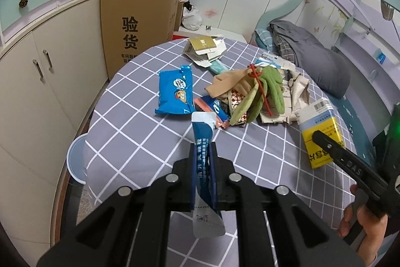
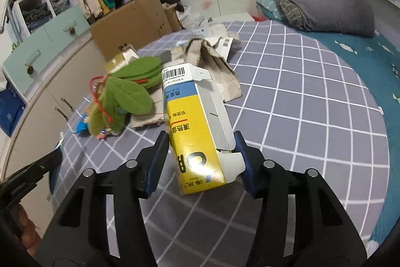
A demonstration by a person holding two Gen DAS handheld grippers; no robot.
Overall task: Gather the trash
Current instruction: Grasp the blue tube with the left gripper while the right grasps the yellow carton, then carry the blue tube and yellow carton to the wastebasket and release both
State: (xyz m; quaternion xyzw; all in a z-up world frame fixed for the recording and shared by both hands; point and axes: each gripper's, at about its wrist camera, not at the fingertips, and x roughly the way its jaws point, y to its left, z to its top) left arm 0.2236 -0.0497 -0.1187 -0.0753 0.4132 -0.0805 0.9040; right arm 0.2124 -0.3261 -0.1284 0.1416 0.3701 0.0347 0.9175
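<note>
My left gripper (image 1: 203, 149) is shut on a dark blue sachet wrapper (image 1: 203, 142) and holds it upright above the checked tablecloth (image 1: 140, 142). My right gripper (image 2: 201, 142) is shut on a yellow and blue medicine box (image 2: 192, 131) that tilts up off the cloth; the box also shows in the left wrist view (image 1: 320, 131). A pile of trash lies at the table's middle: a blue snack bag (image 1: 175, 91), green felt leaves with red string (image 1: 265, 91), torn brown paper (image 2: 215, 66) and flattened card packaging (image 1: 203, 49).
A large cardboard box (image 1: 137, 24) stands against the cupboards (image 1: 37, 81) left of the table. A pale blue bin (image 1: 76, 159) sits on the floor by the table's left edge. A bed with a grey duvet (image 1: 312, 59) lies to the right.
</note>
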